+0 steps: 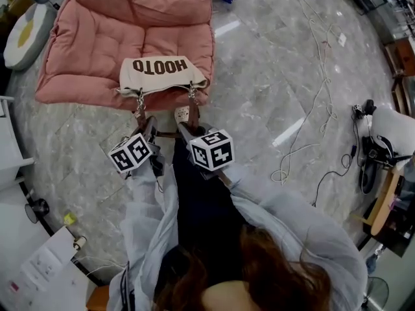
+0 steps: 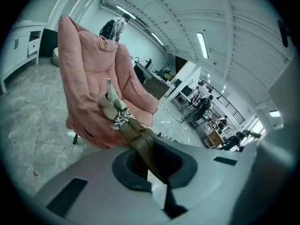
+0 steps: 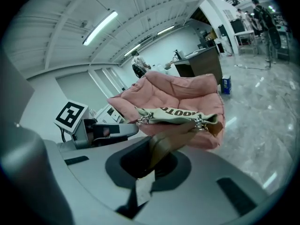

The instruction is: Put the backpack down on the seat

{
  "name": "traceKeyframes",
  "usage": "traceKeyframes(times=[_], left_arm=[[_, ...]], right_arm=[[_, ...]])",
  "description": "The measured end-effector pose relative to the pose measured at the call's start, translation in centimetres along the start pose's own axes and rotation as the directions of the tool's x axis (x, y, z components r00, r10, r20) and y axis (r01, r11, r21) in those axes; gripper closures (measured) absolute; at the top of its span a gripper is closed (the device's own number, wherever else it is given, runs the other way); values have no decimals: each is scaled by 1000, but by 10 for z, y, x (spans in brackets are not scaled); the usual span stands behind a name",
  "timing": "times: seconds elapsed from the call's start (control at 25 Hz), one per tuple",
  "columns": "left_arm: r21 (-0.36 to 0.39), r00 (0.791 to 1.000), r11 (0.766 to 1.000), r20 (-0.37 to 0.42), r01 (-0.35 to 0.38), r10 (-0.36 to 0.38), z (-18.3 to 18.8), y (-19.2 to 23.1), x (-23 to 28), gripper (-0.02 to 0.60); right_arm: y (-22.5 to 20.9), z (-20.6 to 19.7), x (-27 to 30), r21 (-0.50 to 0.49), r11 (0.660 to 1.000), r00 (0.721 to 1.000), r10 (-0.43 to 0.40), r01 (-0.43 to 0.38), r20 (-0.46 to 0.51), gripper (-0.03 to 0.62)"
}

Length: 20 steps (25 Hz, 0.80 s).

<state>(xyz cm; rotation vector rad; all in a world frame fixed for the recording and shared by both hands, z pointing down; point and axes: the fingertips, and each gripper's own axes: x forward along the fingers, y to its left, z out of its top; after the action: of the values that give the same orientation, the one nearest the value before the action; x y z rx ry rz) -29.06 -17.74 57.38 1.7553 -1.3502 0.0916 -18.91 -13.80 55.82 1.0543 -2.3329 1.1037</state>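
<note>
A backpack (image 1: 162, 74) is held over the front edge of the seat (image 1: 97, 31). Its straps (image 1: 139, 107) are pinched by the fingers (image 1: 184, 132) of the left gripper (image 2: 149, 159) and right gripper (image 3: 157, 161). If released here, it could slide off.

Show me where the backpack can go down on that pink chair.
The seat of the pink chair is bare between its padded sides, its back cushion and the backpack hanging at the front edge. The floor right of the chair is free; farther right, cables crowd it.
</note>
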Motion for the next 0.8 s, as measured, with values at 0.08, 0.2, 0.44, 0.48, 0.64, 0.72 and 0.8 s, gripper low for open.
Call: traceKeyframes(times=[0.08,0.2,0.44,0.48,0.64,0.72,0.8], left_arm=[[0,1000,1000,-29,-10,10,-22,8,-1,568],[1,996,999,-81,-36,36,-59,21,5,566],[-53,988,996,-139,-67,59,-115,43,37,566],[-67,984,994,-162,-83,71,-124,48,41,566],[-167,973,976,-208,-139,103,-139,65,54,566],[-154,968,976,-223,-151,115,-141,72,61,566],[-106,961,982,-248,-153,123,-147,80,70,565]], right_arm=[[-2,-23,2,-10,1000,999,1,-1,-38,585],[-12,-66,8,-2,1000,993,-16,16,-115,585],[-52,-126,21,-14,997,972,-72,71,-223,585],[-59,-136,26,-10,997,966,-74,74,-247,585],[-77,-159,46,-16,995,947,-98,98,-307,585],[-85,-162,57,-23,994,944,-108,106,-312,585],[-93,-167,67,-24,994,939,-111,109,-326,585]])
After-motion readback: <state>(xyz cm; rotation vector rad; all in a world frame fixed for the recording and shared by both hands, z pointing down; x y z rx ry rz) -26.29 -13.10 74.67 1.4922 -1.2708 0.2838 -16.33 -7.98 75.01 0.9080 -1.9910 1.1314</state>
